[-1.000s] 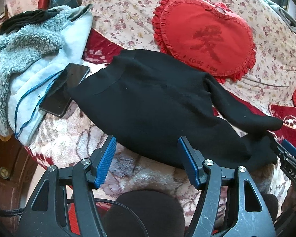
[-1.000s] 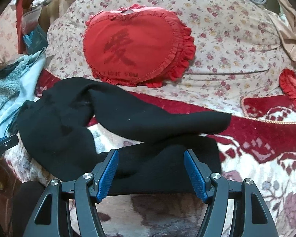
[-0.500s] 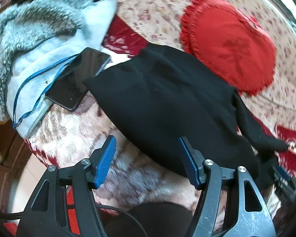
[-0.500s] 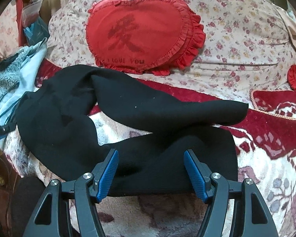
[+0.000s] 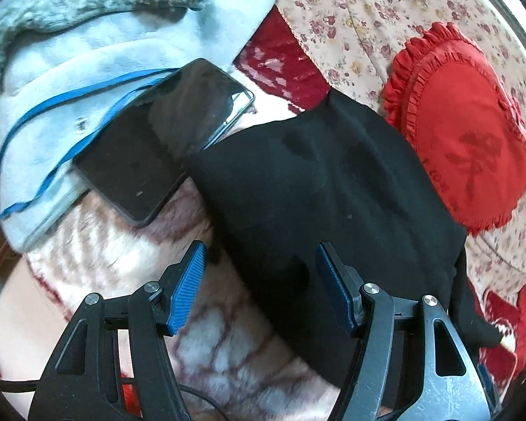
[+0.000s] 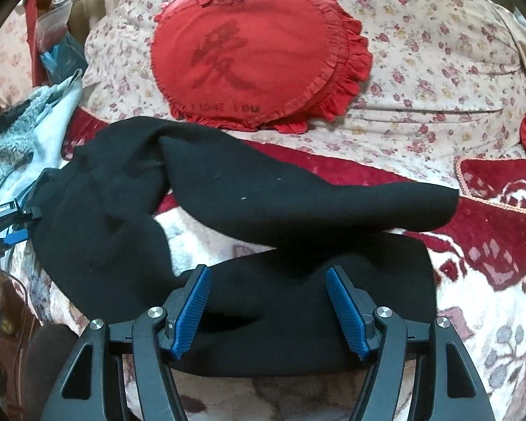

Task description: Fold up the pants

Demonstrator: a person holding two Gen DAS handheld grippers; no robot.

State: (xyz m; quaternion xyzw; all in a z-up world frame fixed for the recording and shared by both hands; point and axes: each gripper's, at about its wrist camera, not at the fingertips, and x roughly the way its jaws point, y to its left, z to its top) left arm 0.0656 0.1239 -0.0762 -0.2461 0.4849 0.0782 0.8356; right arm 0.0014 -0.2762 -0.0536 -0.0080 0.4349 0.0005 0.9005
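Black pants (image 5: 315, 189) lie spread on a patterned blanket, waistband end at the left and two legs running right. In the right wrist view the far leg (image 6: 315, 203) crosses above the near leg (image 6: 298, 301). My left gripper (image 5: 259, 287) is open over the waist end's near edge, its right finger above the cloth. My right gripper (image 6: 268, 307) is open above the near leg, with cloth showing between its blue pads. The left gripper (image 6: 7, 224) shows at the left edge of the right wrist view.
A dark phone (image 5: 164, 137) lies beside the waistband, partly on a pale blue fleece garment (image 5: 70, 56) with a blue cord. A red heart-shaped cushion (image 6: 259, 56) rests on a floral quilt (image 6: 438, 52) behind the pants. The bed's near edge drops off at the left (image 5: 3, 301).
My left gripper has moved left and closer toward the waistband end, so the phone and fleece now fill more of its view. My right gripper has edged forward over the near leg.
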